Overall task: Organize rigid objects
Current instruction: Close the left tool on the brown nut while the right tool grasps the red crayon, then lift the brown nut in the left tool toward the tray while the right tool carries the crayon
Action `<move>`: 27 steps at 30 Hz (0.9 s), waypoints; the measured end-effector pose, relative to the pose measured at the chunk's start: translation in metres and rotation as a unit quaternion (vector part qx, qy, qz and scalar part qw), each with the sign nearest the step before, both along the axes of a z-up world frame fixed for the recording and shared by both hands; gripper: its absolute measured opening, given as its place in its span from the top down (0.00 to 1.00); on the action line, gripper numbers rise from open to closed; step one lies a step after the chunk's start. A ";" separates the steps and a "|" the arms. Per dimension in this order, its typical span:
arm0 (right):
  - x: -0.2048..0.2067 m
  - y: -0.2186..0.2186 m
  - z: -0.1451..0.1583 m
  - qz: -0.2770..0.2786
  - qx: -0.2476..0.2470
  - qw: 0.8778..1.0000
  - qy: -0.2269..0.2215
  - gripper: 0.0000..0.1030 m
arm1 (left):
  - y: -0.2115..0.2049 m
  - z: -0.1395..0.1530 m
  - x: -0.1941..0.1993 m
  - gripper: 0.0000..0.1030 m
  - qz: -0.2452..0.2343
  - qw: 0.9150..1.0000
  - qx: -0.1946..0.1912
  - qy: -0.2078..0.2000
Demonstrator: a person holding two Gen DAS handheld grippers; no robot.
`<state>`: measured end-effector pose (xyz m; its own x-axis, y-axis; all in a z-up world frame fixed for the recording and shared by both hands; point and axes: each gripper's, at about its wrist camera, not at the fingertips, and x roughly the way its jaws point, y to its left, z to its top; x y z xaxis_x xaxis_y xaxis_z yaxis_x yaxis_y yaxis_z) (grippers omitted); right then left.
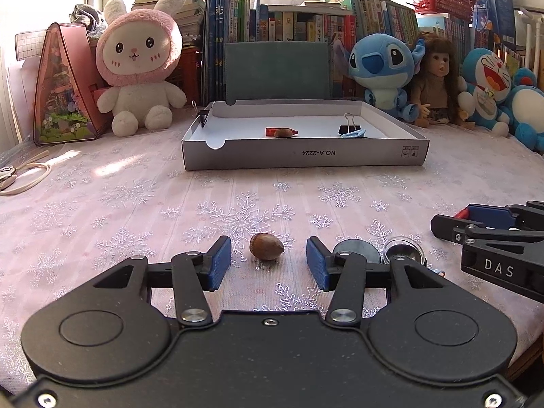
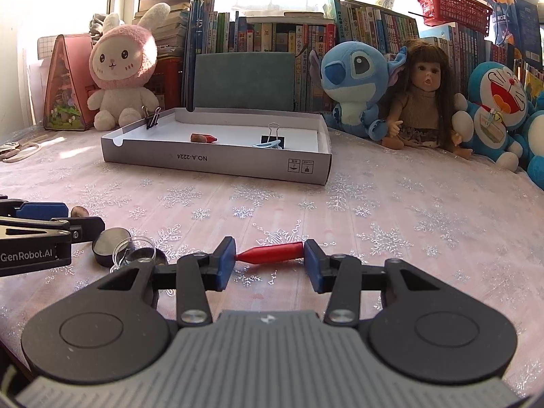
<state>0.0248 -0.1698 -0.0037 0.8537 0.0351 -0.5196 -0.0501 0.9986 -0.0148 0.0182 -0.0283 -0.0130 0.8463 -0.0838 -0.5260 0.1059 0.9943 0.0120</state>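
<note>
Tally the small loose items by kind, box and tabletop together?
Nuts: 2
Red crayons: 2
Binder clips: 2
Blue hair clip: 1
Dark disc: 1
Clear round piece: 1
Total: 9

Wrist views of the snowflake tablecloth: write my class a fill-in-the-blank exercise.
1. Between the left tongs lies a brown ____, untouched.
2. The right tongs close on a ____ crayon end to end.
3. The grey box bears the label NO.A-____.
4. The doll sits between two ____ plush toys.

Missing words: nut, red, 2224, blue
</note>
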 end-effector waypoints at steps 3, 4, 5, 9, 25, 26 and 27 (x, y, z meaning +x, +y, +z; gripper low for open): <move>0.000 0.002 0.000 0.000 -0.001 1.000 0.000 0.52 | -0.002 -0.002 0.004 0.60 0.003 1.000 0.006 -0.001; 0.000 0.003 0.000 0.000 -0.002 1.000 0.000 0.52 | -0.002 -0.003 0.005 0.61 0.003 1.000 0.006 -0.002; 0.000 0.003 0.000 0.000 -0.003 1.000 0.000 0.52 | -0.002 -0.003 0.005 0.66 0.003 1.000 0.007 -0.004; 0.001 0.003 0.000 0.000 -0.002 1.000 0.002 0.52 | -0.004 -0.003 0.006 0.78 -0.002 1.000 0.009 -0.005; 0.003 0.003 0.002 -0.007 0.009 1.000 0.004 0.52 | 0.000 0.004 0.009 0.81 0.009 1.000 -0.009 0.005; 0.003 0.002 0.002 -0.008 0.011 1.000 0.004 0.52 | 0.001 0.005 0.009 0.81 0.009 1.000 -0.008 0.004; 0.004 0.002 0.003 -0.008 0.013 1.000 0.004 0.52 | 0.001 0.007 0.009 0.81 0.008 1.000 -0.007 0.002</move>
